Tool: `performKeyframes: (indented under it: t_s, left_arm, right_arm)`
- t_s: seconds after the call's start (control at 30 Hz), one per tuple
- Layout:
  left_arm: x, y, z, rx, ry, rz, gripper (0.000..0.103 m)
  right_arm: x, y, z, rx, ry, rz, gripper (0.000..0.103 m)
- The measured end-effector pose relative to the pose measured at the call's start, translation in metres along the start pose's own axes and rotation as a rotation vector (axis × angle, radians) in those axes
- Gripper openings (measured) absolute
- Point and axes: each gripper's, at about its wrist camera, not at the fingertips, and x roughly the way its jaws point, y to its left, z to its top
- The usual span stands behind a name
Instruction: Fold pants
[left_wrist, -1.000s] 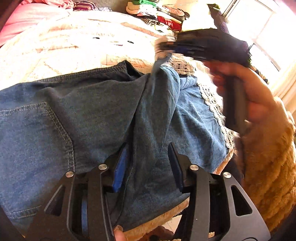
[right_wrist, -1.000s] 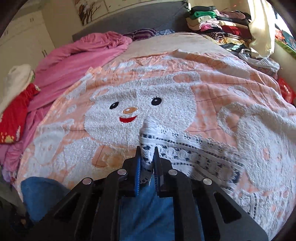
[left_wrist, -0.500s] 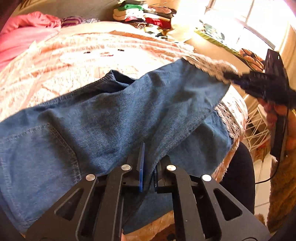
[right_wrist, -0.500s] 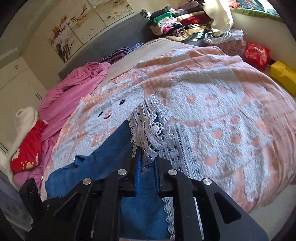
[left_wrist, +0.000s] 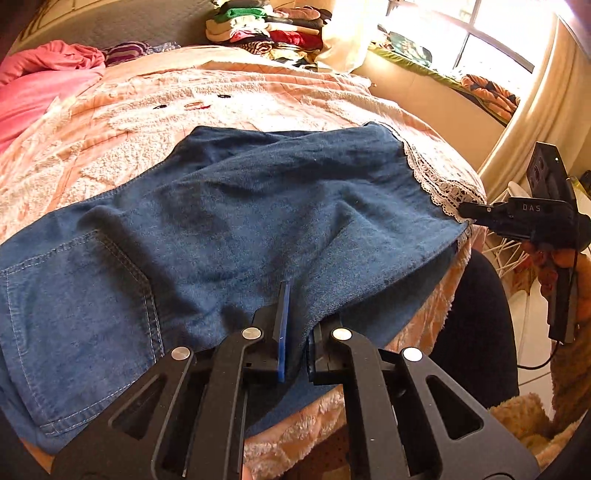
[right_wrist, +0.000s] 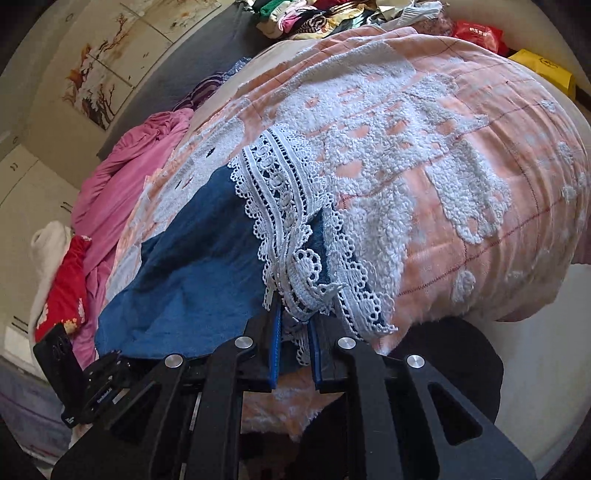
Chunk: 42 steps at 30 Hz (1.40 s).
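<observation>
Blue denim pants (left_wrist: 221, 221) with a white lace hem (left_wrist: 432, 177) lie across a peach bear-pattern blanket (left_wrist: 258, 103), one leg laid over the other. My left gripper (left_wrist: 298, 314) is shut on a denim fold at the near edge of the bed. At the right bed edge, my right gripper (left_wrist: 466, 211) pinches the lace corner. In the right wrist view the lace hem (right_wrist: 288, 206) bunches between the blue pads of the right gripper (right_wrist: 295, 321), whose jaws are opening slightly. The pants (right_wrist: 192, 258) stretch away to the left gripper (right_wrist: 110, 363).
A pile of folded clothes (left_wrist: 266, 29) sits at the bed's far end, with pink bedding (left_wrist: 37, 81) on the left. A bright window (left_wrist: 498, 33) is on the right. A red bag (right_wrist: 480, 35) and a yellow pack (right_wrist: 543, 70) lie beyond the bed. The person's dark leg (left_wrist: 476, 314) is against the bed edge.
The right gripper swept the lace-hemmed leg from above the bed out to the right edge, laying it flat. The left gripper closed on the denim fold.
</observation>
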Motion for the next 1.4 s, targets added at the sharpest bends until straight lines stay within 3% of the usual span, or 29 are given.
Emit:
performKeyframes:
  t_s: [0.13,0.23,0.33,0.73,0.8,0.87,1.0,1.13,1.4]
  left_arm:
    - [-0.001,0.000,-0.001,0.008,0.002,0.006,0.002]
    - [0.000,0.000,-0.001,0.015,0.007,0.011,0.002]
    - [0.000,-0.002,-0.002,0.026,0.008,0.019,0.002]
    - [0.006,-0.012,-0.019,0.067,0.044,0.048,0.002]
    - [0.005,-0.012,-0.020,0.068,0.041,0.052,0.002]
    - [0.005,-0.011,-0.020,0.063,0.040,0.053,0.002]
    - [0.005,-0.014,-0.021,0.072,0.041,0.066,0.002]
    - [0.003,-0.017,-0.024,0.074,0.044,0.070,0.002]
    - [-0.012,-0.022,-0.033,0.055,0.035,0.070,0.003]
  right_arm:
    - [-0.007,-0.003,0.003,0.013,-0.026,-0.004,0.031]
    - [-0.009,-0.011,0.009,0.034,-0.042,-0.019,0.032]
    - [-0.010,-0.010,0.008,-0.018,-0.039,-0.039,0.014]
    - [-0.002,-0.016,-0.004,-0.090,-0.008,-0.129,0.015]
    - [-0.003,-0.014,-0.005,-0.102,-0.009,-0.138,0.020]
    - [-0.011,-0.011,-0.004,-0.117,-0.022,-0.173,0.044]
    - [-0.032,-0.003,0.001,-0.167,-0.094,-0.254,0.046]
    - [-0.033,0.025,0.003,-0.259,-0.107,-0.193,0.046]
    - [0.020,0.064,-0.011,-0.369,0.025,-0.100,0.046]
